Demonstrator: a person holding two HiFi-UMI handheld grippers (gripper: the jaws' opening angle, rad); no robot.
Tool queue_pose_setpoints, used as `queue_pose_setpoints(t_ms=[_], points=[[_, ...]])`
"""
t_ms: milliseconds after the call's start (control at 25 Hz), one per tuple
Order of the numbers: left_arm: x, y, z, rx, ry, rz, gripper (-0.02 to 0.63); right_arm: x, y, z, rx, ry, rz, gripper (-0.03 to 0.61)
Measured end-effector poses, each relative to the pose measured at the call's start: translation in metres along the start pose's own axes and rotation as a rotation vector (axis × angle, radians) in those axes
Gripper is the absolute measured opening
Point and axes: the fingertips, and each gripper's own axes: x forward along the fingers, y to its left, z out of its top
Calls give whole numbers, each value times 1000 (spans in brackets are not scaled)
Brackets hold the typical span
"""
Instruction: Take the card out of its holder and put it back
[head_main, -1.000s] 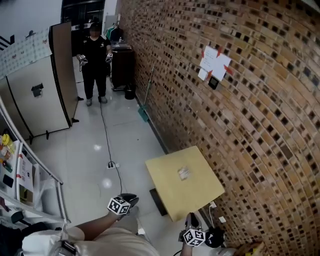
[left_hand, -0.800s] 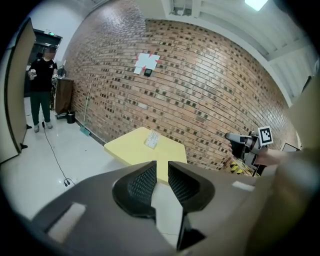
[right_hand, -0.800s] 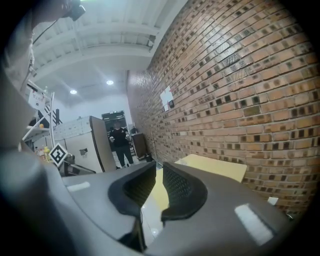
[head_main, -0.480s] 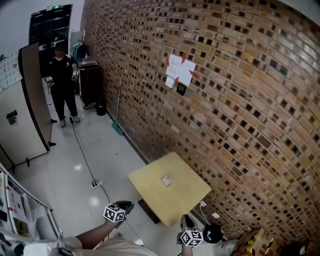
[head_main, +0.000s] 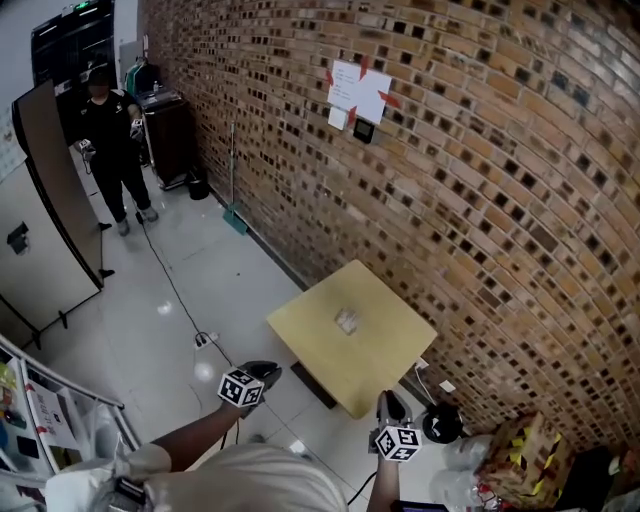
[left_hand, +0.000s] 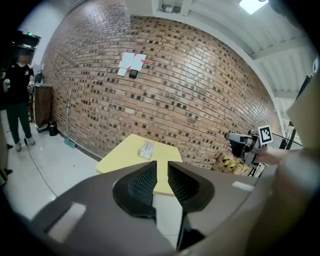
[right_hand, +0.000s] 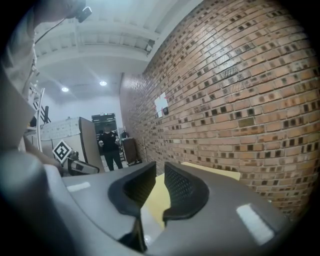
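Observation:
A small clear card holder with a white card (head_main: 347, 320) lies on the middle of a square yellow table (head_main: 300, 325) against the brick wall. In the left gripper view the holder (left_hand: 147, 149) lies well beyond the jaws. My left gripper (head_main: 268, 369) hangs over the floor, short of the table's near left corner; its jaws are closing, a narrow gap still between them with nothing in it (left_hand: 161, 167). My right gripper (head_main: 388, 400) hovers off the table's near corner, jaws slightly apart and empty (right_hand: 160, 170). The table's yellow top (right_hand: 212, 171) shows past them.
A person in black (head_main: 110, 130) stands far back beside a brown partition (head_main: 50, 200). A cable (head_main: 180, 300) runs across the floor. Papers (head_main: 358, 92) are taped to the wall. A black round object (head_main: 440, 422) and a yellow-black box (head_main: 520, 455) sit right of the table.
The head view has swung toward the brick wall, so the table sits higher and nearer the middle. Both grippers stay low in front of the table, still empty.

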Motion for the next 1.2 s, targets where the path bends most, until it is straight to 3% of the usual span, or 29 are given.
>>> queue_pose_setpoints(t_ms=[400, 840, 1200], points=[[0, 12, 2, 19, 22, -38, 87, 1, 8, 1, -20, 9, -28, 65], [6, 34, 37, 28, -15, -50, 84, 38, 9, 70, -97, 2, 20, 126], [23, 9, 23, 31, 20, -70, 83, 6, -4, 44, -100, 23, -27, 121]])
